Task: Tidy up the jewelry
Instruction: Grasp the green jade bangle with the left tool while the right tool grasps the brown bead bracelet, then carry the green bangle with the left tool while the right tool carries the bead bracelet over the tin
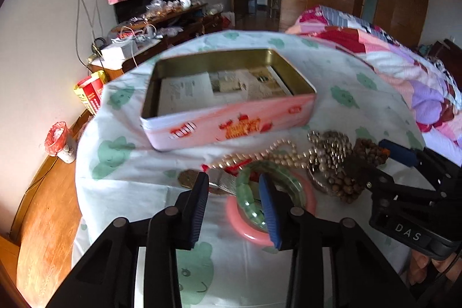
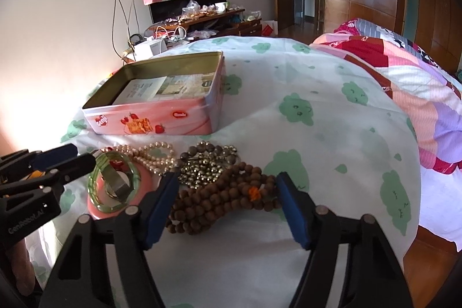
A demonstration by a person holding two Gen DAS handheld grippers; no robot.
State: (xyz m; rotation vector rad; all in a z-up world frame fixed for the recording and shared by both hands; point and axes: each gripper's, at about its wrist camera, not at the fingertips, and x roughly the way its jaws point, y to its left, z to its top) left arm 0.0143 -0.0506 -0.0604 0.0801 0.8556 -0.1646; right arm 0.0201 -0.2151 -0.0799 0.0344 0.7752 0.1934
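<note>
a soft white cloth point(image 2: 288, 134) printed with green bears draped the surface. on it sat one rectangular pink tin point(image 2: 161, 117), lidless, gold-lined, with printed paper flat inside. in front of the tin lay the jewelry: one heap of round brown wooden beads point(image 2: 219, 201), one cluster of shiny metal beads point(image 2: 202, 166), one pearl strand point(image 2: 150, 155), one glassy green bangle point(image 2: 115, 184) on one pink ring point(image 1: 248, 233). the right tool point(image 2: 226, 202) was spread around the wooden beads; the left tool point(image 1: 235, 207) was spread, one finger inside the bangle.

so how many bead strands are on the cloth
3: pearl strand nearest the tin, metallic bead strand to its right, brown wooden beads between the right gripper fingers. Others may be hidden.
</note>
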